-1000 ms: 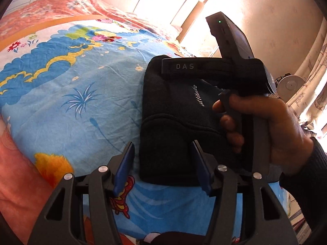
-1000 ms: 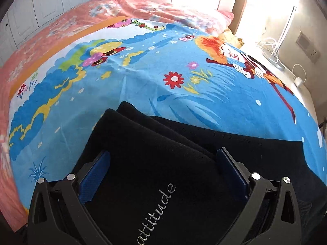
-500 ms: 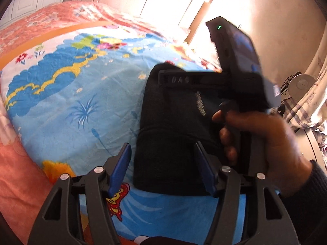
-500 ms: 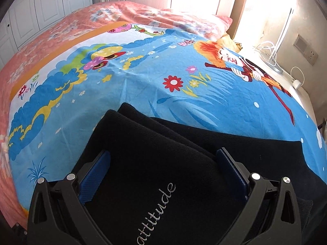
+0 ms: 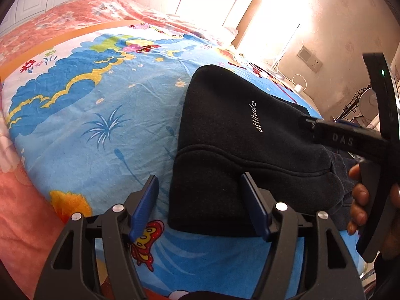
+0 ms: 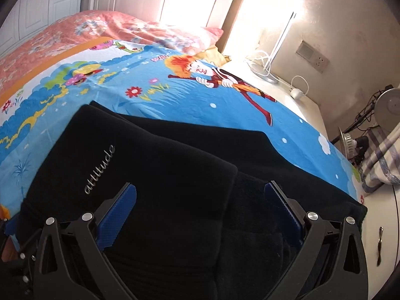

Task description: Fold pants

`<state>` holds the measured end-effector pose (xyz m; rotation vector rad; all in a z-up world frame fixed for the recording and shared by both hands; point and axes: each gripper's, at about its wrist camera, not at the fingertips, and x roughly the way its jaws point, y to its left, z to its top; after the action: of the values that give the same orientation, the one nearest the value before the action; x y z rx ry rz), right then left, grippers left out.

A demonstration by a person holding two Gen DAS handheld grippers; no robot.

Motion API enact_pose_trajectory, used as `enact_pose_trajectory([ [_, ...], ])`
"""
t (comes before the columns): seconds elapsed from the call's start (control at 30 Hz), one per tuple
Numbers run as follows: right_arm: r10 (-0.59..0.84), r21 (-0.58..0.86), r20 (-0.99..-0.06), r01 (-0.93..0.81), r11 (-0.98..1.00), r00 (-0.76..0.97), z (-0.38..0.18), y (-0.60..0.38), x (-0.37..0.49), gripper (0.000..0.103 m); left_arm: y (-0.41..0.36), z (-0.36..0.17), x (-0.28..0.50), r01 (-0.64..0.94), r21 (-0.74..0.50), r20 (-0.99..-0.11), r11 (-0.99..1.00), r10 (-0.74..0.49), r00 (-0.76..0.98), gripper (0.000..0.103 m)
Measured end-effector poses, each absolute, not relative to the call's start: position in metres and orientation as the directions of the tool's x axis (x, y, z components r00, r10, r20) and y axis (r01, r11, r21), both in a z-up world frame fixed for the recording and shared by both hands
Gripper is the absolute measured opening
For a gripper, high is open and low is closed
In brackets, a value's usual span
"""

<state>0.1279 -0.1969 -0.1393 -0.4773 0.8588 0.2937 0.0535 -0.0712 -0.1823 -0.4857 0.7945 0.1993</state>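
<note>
Both grippers spread above the folded black pants on the bed.

The left gripper (image 5: 200, 205) has its blue pads (image 5: 145, 206) apart and its jaws have just been opening; the near left corner of the pants (image 5: 232, 147) lies between them, with no pad pressing on the cloth. The right gripper (image 6: 200, 211) stands wide, its blue pads (image 6: 117, 216) apart over the top fold, gripping nothing. In the left wrist view the right gripper's black body shows at the right edge, held by a hand (image 5: 362, 205) in a dark sleeve. The pants lie folded in layers on the blue cartoon bedsheet (image 5: 100, 115), near the bed's near edge and toward its right side. The embroidered word "attitude" (image 6: 100, 170) faces up on the top layer. A white bedside cabinet (image 6: 300, 100) stands just beside the bed's right edge.
</note>
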Motion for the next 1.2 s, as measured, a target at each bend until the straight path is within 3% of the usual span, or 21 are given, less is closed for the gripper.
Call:
enact_pose_trajectory([
  [0.1,0.084,-0.212,-0.830,-0.452,0.866,0.551,-0.165,-0.223,0.125,0.098,-0.071,-0.183,0.054,-0.350,-0.337,-0.725,0.874,-0.005,0.688,0.069],
  [0.17,0.156,-0.148,-0.813,-0.458,0.876,0.561,-0.171,-0.234,0.124,0.099,-0.072,-0.182,0.051,-0.349,-0.341,-0.724,0.873,-0.008,0.689,0.070],
  [0.3,0.155,-0.161,-0.802,-0.460,0.873,0.577,-0.172,-0.232,0.121,0.099,-0.066,-0.181,0.044,-0.334,-0.423,-0.695,0.842,-0.065,0.716,0.069],
  [0.4,0.150,-0.162,-0.808,-0.460,0.873,0.569,-0.171,-0.231,0.122,0.099,-0.059,-0.188,0.040,-0.279,-0.530,-0.647,0.801,-0.169,0.743,0.056],
  [0.5,0.091,-0.169,-0.863,-0.453,0.875,0.497,-0.157,-0.220,0.130,0.099,-0.055,-0.190,0.037,-0.258,-0.569,-0.623,0.780,-0.205,0.755,0.052],
  [0.6,0.207,-0.064,-0.882,-0.541,0.838,0.424,-0.120,-0.187,0.136,0.098,-0.047,-0.195,0.033,-0.250,-0.629,-0.596,0.736,-0.250,0.763,0.046],
  [0.73,0.236,0.006,-0.939,-0.671,0.741,0.251,-0.100,-0.112,0.146,0.098,-0.054,-0.181,0.030,-0.234,-0.609,-0.587,0.758,-0.231,0.776,0.034],
  [0.9,0.080,-0.060,-0.985,-0.730,0.681,0.155,-0.126,-0.034,0.157,0.098,-0.071,-0.157,0.031,-0.251,-0.526,-0.617,0.813,-0.161,0.770,0.032],
  [1.07,-0.098,-0.216,-0.975,-0.731,0.647,0.201,-0.156,-0.006,0.159,0.098,-0.086,-0.140,0.032,-0.269,-0.451,-0.643,0.851,-0.101,0.759,0.030],
  [1.2,-0.138,-0.278,-0.959,-0.738,0.615,0.246,-0.166,-0.001,0.156,0.096,-0.097,-0.125,0.030,-0.258,-0.415,-0.642,0.872,-0.079,0.763,0.030],
])
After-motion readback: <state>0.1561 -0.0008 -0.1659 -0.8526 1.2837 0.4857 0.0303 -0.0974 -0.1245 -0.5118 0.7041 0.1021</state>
